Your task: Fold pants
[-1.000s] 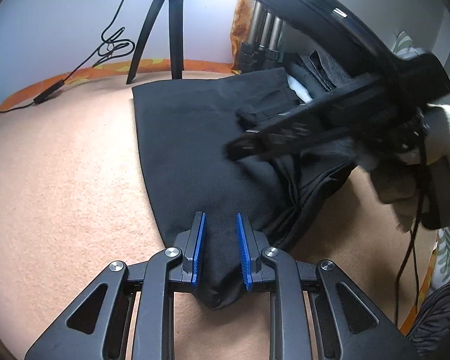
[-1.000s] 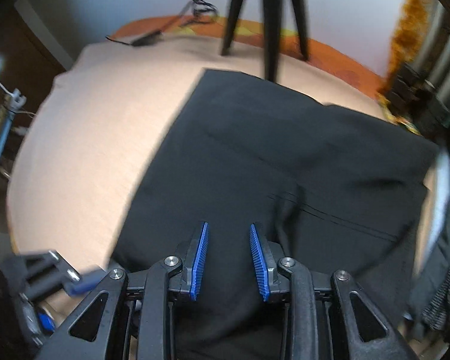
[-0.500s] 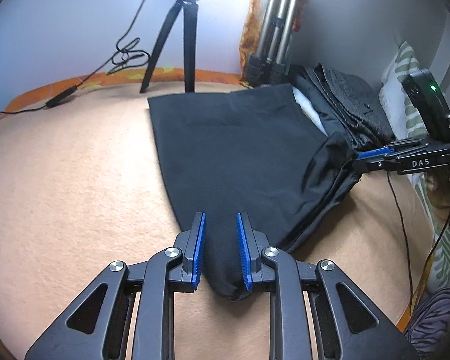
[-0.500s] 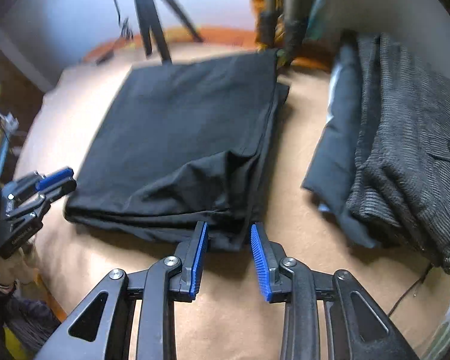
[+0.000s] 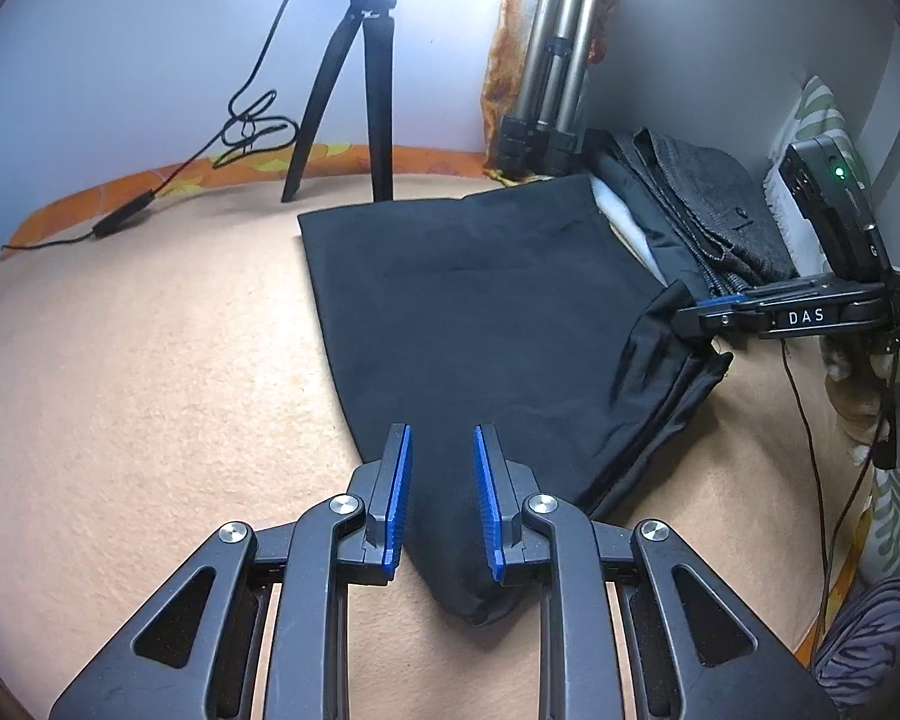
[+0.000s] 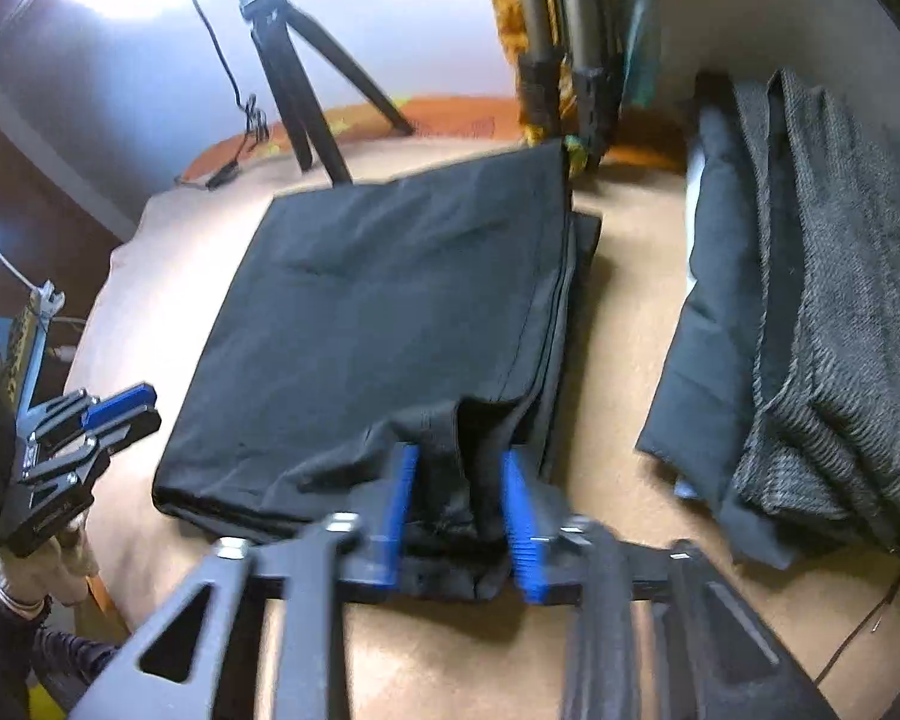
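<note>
My left gripper (image 5: 442, 498) is clamped on one near corner of the black pants (image 5: 480, 324), which lie folded flat on the bed (image 5: 150, 390). My right gripper (image 6: 459, 510) has just been closing and now pinches the other bunched corner. It's soft, limp cloth that'll sag, so I judge both corners need lifting together.

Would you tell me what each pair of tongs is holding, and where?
Both grip the black pants: left tongs on one near corner, right tongs on the bunched other near corner.
</note>
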A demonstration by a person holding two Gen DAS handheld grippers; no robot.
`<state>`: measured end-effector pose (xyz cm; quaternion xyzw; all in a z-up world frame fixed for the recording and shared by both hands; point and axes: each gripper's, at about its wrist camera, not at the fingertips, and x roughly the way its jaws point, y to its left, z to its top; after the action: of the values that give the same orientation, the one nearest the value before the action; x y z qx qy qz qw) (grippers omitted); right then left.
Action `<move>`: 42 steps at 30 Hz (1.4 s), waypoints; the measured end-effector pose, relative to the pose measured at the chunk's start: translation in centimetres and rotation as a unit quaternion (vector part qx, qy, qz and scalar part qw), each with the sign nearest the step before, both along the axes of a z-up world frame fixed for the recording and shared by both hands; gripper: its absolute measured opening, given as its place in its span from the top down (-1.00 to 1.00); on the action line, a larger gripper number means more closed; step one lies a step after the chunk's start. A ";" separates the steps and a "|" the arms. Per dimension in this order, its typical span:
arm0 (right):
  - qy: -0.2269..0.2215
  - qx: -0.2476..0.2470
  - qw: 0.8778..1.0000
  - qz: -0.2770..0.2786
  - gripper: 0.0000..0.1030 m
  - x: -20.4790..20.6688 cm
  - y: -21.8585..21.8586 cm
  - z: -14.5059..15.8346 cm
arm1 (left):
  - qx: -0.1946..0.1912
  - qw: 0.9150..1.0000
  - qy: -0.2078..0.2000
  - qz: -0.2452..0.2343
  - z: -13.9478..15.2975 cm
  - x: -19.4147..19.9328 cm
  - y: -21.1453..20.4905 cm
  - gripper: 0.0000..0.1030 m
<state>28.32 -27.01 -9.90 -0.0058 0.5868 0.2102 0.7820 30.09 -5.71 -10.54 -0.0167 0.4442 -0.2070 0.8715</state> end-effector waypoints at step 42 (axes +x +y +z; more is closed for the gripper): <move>-0.005 0.046 0.996 -0.079 -0.13 9.7 -2.1 -2.4 | -0.066 0.993 0.059 0.077 -2.9 12.6 2.0 0.15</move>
<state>38.05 -29.09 -12.30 0.0752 0.5714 0.1747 0.7983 42.73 -3.68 -13.40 -0.1205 0.4772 -0.1672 0.8543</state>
